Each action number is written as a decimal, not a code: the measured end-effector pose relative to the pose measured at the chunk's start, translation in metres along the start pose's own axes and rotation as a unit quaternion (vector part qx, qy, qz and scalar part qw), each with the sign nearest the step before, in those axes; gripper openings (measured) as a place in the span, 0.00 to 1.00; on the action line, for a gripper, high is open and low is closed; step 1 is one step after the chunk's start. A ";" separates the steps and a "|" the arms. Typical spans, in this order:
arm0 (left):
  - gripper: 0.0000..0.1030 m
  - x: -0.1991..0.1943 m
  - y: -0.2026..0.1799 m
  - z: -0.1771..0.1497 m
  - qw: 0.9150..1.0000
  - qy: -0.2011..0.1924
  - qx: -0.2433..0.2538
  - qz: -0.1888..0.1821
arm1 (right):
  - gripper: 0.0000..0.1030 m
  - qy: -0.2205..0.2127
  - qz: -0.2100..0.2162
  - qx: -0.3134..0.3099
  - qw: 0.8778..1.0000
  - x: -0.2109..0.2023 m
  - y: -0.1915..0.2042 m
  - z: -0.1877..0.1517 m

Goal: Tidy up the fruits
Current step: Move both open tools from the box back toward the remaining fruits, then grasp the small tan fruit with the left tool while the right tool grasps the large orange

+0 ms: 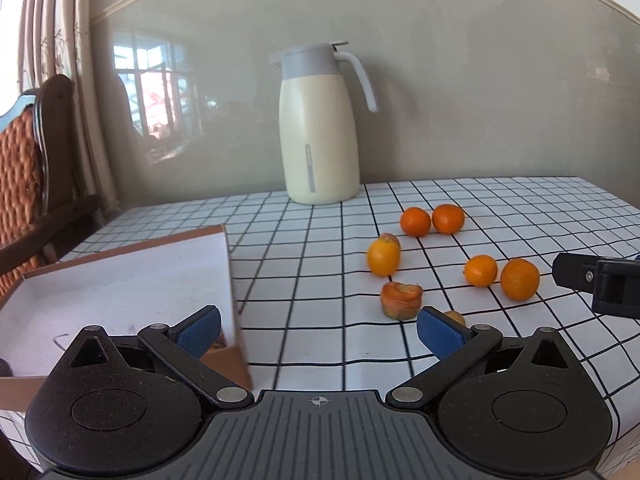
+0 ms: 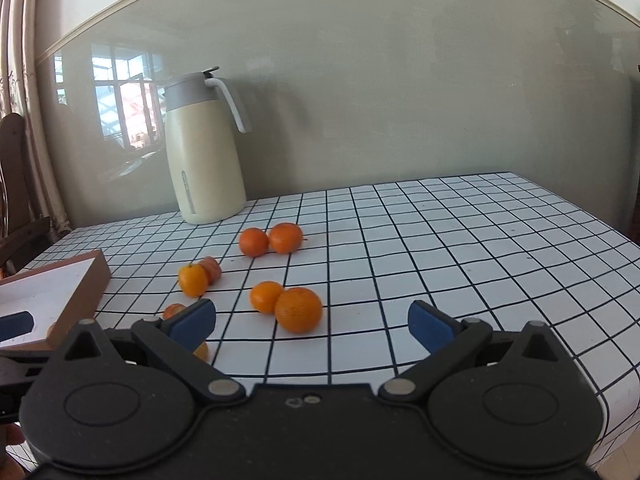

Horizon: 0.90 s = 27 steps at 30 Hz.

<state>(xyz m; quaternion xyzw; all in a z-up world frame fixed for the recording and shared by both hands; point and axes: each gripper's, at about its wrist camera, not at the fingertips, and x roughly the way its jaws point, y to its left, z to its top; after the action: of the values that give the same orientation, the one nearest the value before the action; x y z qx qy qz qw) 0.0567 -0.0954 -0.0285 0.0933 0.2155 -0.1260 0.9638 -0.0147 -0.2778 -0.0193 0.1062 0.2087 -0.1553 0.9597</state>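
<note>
Left gripper (image 1: 320, 330) spread wide, empty, by the box (image 1: 120, 292). Right gripper (image 2: 312, 322) likewise gaping (nothing held), near oranges (image 2: 298, 309) scattered on the checked tablecloth (image 2: 460, 248).

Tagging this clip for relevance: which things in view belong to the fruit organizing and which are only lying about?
Belong to the job:
- orange fruits scattered on the checked tablecloth
- open box at the left, white inside
- left tool and right tool, both open

Just lying about:
- cream jug by the wall
- wooden chair

text: none readable | jug (image 1: 320, 132): grey strip, marks too small to read
</note>
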 end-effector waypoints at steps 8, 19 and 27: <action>1.00 0.014 -0.008 0.001 1.000 0.014 -0.006 -0.005 | 0.94 0.001 -0.001 0.005 1.000 0.005 -0.003 0.000; 1.00 0.030 -0.020 0.007 0.999 0.024 -0.019 -0.025 | 0.94 0.000 -0.008 0.005 1.000 0.010 -0.004 -0.001; 1.00 0.041 -0.019 0.015 0.998 0.031 -0.033 -0.033 | 0.88 0.004 -0.007 0.007 1.000 0.018 -0.004 0.001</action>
<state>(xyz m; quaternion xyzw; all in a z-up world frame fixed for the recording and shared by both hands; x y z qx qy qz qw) 0.0928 -0.1250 -0.0355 0.0587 0.2524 -0.1475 0.9545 -0.0001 -0.2865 -0.0267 0.1120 0.2125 -0.1634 0.9569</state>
